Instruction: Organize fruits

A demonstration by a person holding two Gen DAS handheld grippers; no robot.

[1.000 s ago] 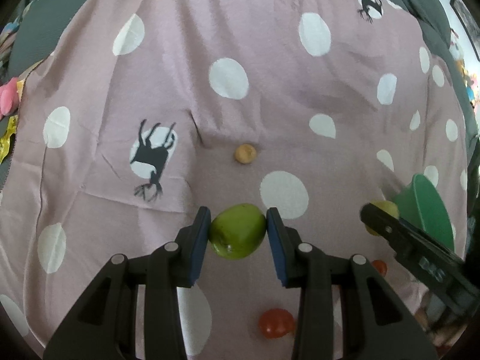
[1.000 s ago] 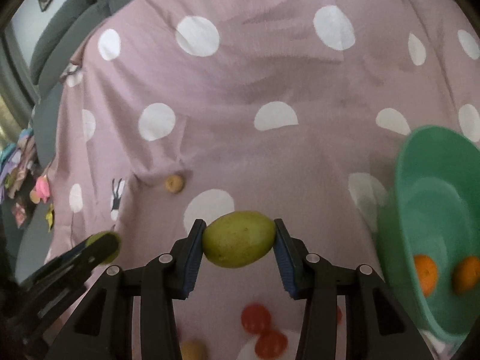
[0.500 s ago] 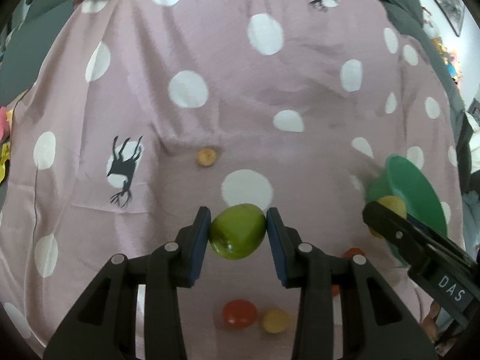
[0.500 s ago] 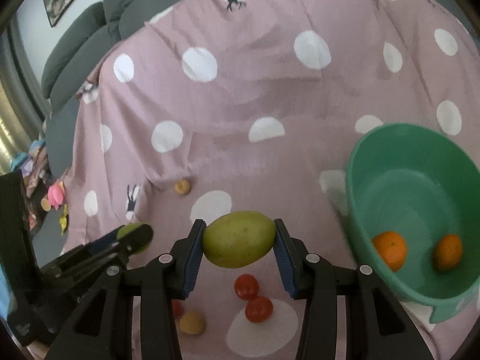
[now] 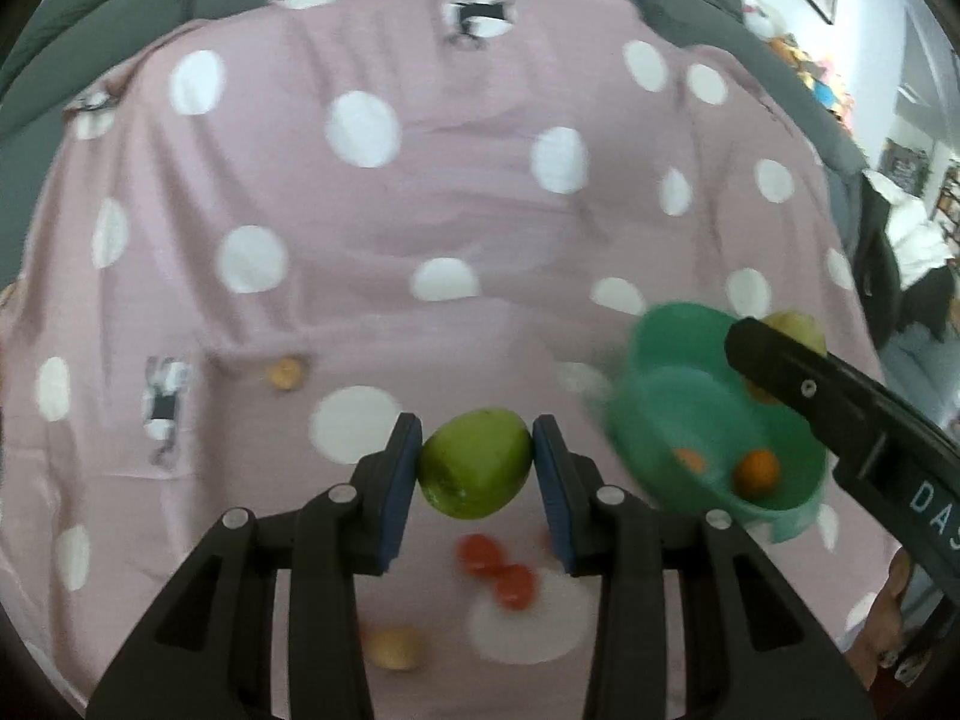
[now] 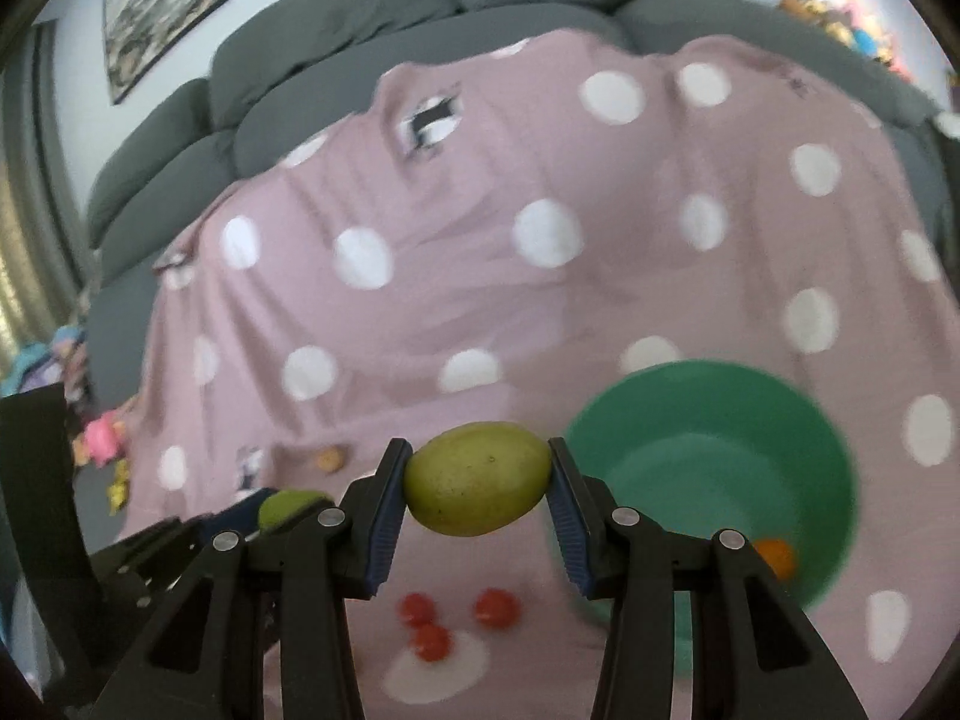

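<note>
My left gripper (image 5: 475, 463) is shut on a green pear-like fruit (image 5: 474, 463), held above the pink dotted cloth. My right gripper (image 6: 478, 480) is shut on a yellow-green mango (image 6: 478, 479), raised just left of the green bowl (image 6: 798, 420). In the left wrist view the bowl (image 5: 672, 420) lies to the right with two oranges (image 5: 757, 470) inside; the right gripper (image 5: 780, 330) reaches over its far rim with the mango. Red tomatoes (image 6: 495, 607) and a small yellow fruit (image 5: 396, 648) lie on the cloth below.
A small tan fruit (image 5: 287, 372) rests on the cloth (image 5: 420, 180) to the left. A grey sofa back (image 6: 360, 30) rises behind the cloth. Toys (image 6: 102, 438) sit at the far left edge.
Both grippers rose and swung right with their fruits still gripped. The bowl has come nearer the centre in both views, and more of the sofa back shows.
</note>
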